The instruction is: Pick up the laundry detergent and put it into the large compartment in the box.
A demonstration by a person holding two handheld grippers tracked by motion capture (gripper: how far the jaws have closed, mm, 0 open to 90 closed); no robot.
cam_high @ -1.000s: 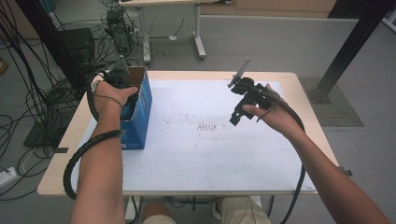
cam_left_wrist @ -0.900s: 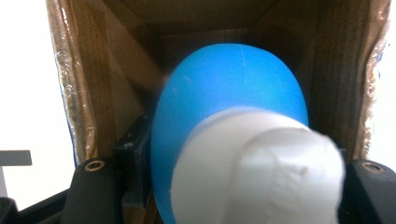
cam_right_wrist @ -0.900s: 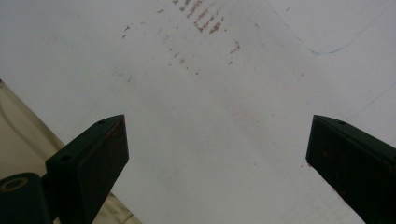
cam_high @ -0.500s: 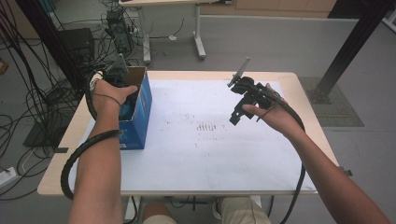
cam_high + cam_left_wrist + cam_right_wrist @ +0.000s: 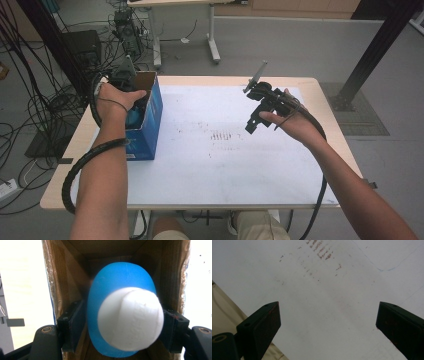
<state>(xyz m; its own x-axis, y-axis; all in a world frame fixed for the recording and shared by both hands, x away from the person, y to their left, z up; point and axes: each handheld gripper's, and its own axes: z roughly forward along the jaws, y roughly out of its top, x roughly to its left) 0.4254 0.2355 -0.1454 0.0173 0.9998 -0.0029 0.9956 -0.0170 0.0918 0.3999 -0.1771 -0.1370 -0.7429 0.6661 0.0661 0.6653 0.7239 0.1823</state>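
Note:
A blue cardboard box [image 5: 148,120] with an open top stands at the table's left side. My left gripper [image 5: 131,95] reaches down into it. In the left gripper view its jaws are shut on a blue and white rounded object [image 5: 125,315], inside the box's brown walls [image 5: 53,290]. My right gripper [image 5: 252,122] hangs above the middle right of the white table top [image 5: 220,165], pointing down. Its jaws stand wide apart over bare white surface [image 5: 329,315], with nothing between them.
Brown smudge marks [image 5: 220,135] lie on the white sheet near the centre. The table's wooden rim [image 5: 200,205] runs along the front. Cables [image 5: 30,115] and equipment crowd the floor at the left. A black post [image 5: 370,60] stands at the right rear.
Almost nothing differs. The left hand stays in the box and the right gripper holds its place above the table.

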